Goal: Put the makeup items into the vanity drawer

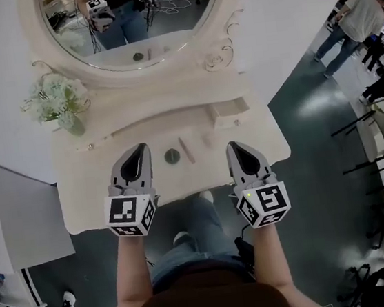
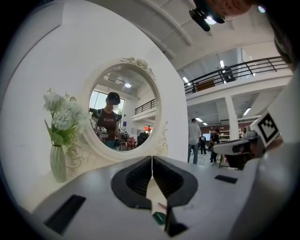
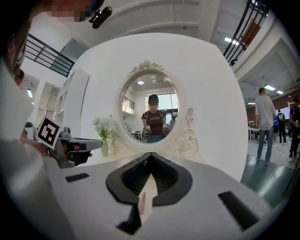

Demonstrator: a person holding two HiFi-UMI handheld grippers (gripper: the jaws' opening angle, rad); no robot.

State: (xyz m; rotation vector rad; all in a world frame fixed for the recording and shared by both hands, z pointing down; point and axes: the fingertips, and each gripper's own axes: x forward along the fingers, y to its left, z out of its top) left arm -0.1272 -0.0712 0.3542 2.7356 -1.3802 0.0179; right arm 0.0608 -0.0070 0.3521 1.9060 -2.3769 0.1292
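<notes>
On the cream vanity top (image 1: 100, 195) lie a small dark green round item (image 1: 172, 156) and a thin pinkish stick (image 1: 187, 150), between my two grippers. The left gripper (image 1: 139, 149) reaches over the front edge just left of the green item, jaws shut and empty. The right gripper (image 1: 235, 146) is right of the stick, also shut and empty. In the left gripper view the jaws (image 2: 152, 158) meet at the tip, with the green item (image 2: 159, 217) showing below them. In the right gripper view the jaws (image 3: 151, 154) touch, the stick (image 3: 142, 204) beneath. A small drawer (image 1: 231, 108) sits in the raised back ledge.
An oval mirror (image 1: 134, 17) rises behind the ledge. A vase of white flowers (image 1: 57, 103) stands at the back left. People (image 1: 353, 22) and chairs (image 1: 383, 126) are on the floor to the right. My legs are under the table's front edge.
</notes>
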